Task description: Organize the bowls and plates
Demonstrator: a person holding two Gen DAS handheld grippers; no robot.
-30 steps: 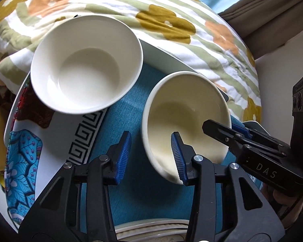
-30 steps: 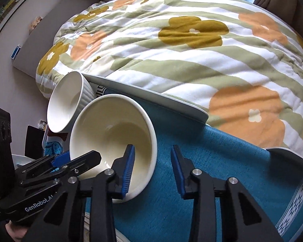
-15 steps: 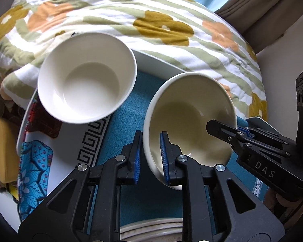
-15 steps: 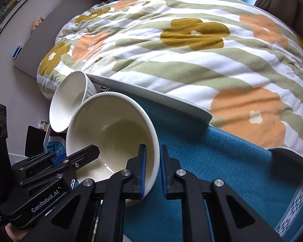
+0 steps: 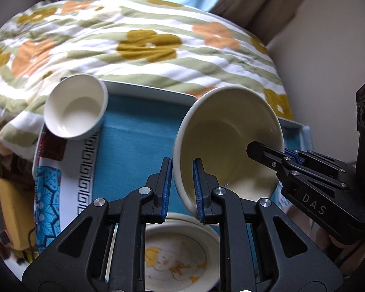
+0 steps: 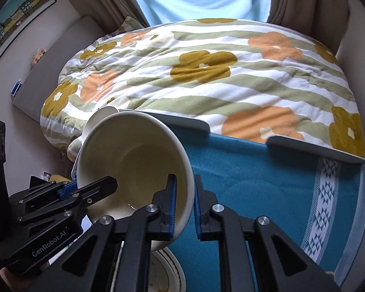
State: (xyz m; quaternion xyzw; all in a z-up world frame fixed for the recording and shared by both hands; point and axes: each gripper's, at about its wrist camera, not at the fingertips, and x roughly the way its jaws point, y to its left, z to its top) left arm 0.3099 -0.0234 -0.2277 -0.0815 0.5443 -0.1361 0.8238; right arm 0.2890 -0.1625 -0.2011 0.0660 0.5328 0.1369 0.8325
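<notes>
A large cream bowl point(image 5: 231, 146) is held tilted in the air above the blue cloth. My left gripper point(image 5: 181, 185) is shut on its left rim. My right gripper point(image 6: 184, 202) is shut on its right rim and also shows in the left wrist view point(image 5: 279, 160). The bowl also shows in the right wrist view point(image 6: 133, 160). A smaller white bowl point(image 5: 75, 107) rests at the tray's far left corner. A stack of plates with a yellow drawing point(image 5: 177, 253) lies below my left gripper.
A white tray point(image 5: 146, 87) covered with a blue cloth point(image 6: 255, 177) lies on a bed with a flowered striped quilt point(image 6: 202, 68). A patterned mat point(image 5: 68, 185) covers the tray's left part. Curtains and a window stand behind the bed.
Both grippers closed on the large bowl's rim and lifted it off the cloth, tilting it. The plate stack came into view beneath.
</notes>
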